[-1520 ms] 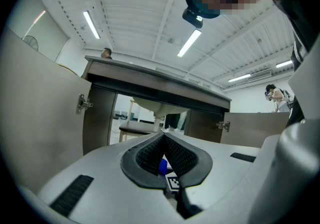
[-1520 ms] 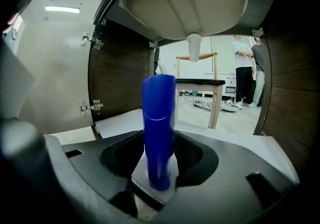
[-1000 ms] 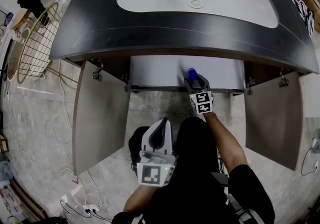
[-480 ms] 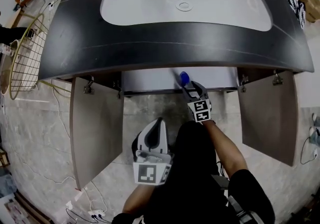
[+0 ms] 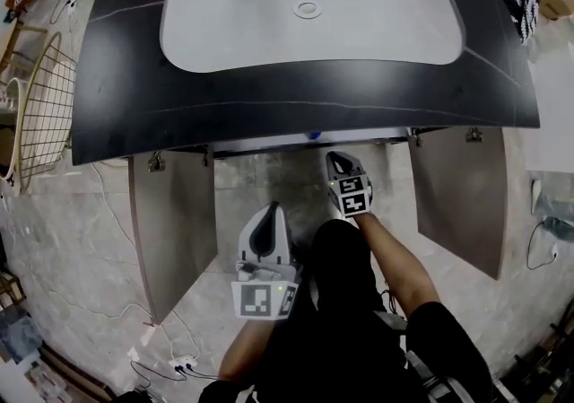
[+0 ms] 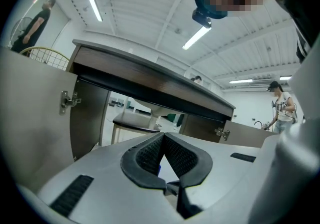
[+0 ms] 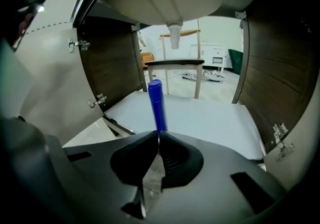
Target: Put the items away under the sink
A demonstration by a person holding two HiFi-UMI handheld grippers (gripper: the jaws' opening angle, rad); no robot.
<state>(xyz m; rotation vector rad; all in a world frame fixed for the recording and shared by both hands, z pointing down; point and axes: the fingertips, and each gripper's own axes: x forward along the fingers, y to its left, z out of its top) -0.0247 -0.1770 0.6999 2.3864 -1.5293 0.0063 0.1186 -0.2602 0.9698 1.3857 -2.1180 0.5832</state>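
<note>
The right claw (image 7: 158,135) has just been closing, and its 2 jaws now meet at the tips with nothing between them. Just beyond those tips a blue cylinder (image 7: 156,102) stands upright on the white cabinet floor (image 7: 220,118). Its base is hidden behind the claw, so I cannot tell whether the tips touch it. It may be a bottle or a tube; the view is too coarse to settle that. Above it hangs the pale underside of the sink with its drain pipe (image 7: 174,36).

In the head view, the right claw points into the open cabinet from just in front of it. Only a sliver of the blue cylinder shows below the front edge of the dark surface (image 5: 126,96).

The left claw (image 6: 163,136) is closed too, its ribbed pads touching at the tips and gripping nothing. It aims roughly level at the cabinet opening. In the head view it sits nearer the person than the right claw and to its left, above the marbled floor (image 5: 81,240).

The 2 cabinet doors stand swung open, the left door (image 5: 175,231) and the right door (image 5: 457,199) on either side of the opening. The white sink (image 5: 269,6) is set into the surface above. A wire basket (image 5: 40,114) stands beside the surface's left end.
</note>
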